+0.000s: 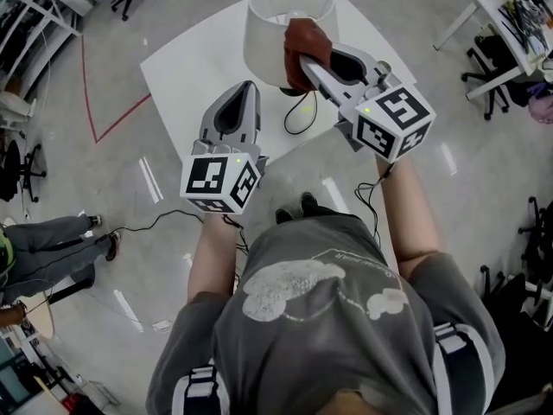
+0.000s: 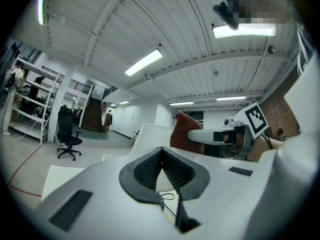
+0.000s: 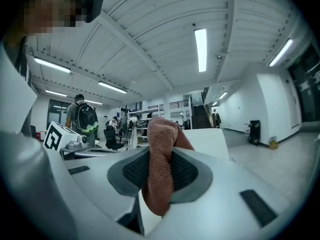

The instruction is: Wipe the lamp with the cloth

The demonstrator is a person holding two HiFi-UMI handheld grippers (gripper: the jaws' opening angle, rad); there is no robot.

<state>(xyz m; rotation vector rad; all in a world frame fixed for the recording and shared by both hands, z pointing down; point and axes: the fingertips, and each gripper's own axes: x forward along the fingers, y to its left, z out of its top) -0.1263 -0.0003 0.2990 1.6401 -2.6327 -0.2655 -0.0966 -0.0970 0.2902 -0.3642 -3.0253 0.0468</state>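
Note:
The lamp's white shade (image 1: pixel 275 33) stands on a white table (image 1: pixel 190 67) at the top of the head view. My right gripper (image 1: pixel 302 63) is shut on a rust-brown cloth (image 1: pixel 307 40), which rests against the near right side of the shade. In the right gripper view the cloth (image 3: pixel 160 159) fills the gap between the pads, with the shade (image 3: pixel 207 139) just behind. My left gripper (image 1: pixel 246 89) hovers to the shade's lower left, apart from it, shut and holding nothing. Its pads (image 2: pixel 172 171) meet in the left gripper view, where the cloth (image 2: pixel 182 129) shows ahead.
A black cable (image 1: pixel 298 115) loops on the table below the lamp. Red tape (image 1: pixel 112 111) marks the floor left of the table. A desk with clutter (image 1: pixel 505 24) and office chairs stand at the right. A person's legs (image 1: pixel 52 236) stretch along the floor at the left.

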